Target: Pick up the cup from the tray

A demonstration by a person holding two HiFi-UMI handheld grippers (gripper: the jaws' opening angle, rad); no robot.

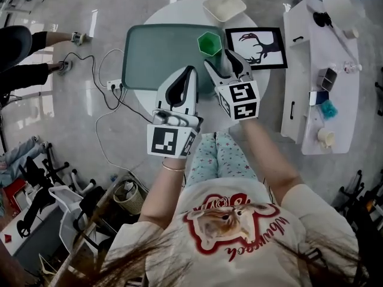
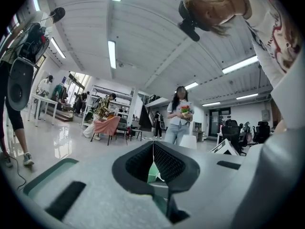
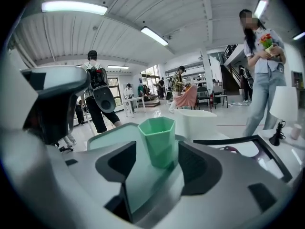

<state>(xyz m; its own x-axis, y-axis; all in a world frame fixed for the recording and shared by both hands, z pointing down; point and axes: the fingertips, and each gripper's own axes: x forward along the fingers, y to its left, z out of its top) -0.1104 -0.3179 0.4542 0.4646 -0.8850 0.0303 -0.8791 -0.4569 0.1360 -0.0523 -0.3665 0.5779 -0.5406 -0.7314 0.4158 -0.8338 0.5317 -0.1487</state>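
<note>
White table (image 1: 179, 11), green tray (image 1: 155, 58): right-hand approach.
I find my right gripper (image 1: 220, 60) released, jaws spread, with the upright green cup (image 1: 209, 43) on the tray's corner just ahead of them, untouched; my left gripper (image 1: 190, 72) is clenched, empty, and stands farther from it.

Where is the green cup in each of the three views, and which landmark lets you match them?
Head view: cup at upper centre, on the tray's far right corner.
Left gripper view: cup cannot be made out.
Right gripper view: cup at centre, standing between the open jaws of the right hand-held gripper.
Shared landmark: the tray, seen in all three views.
</note>
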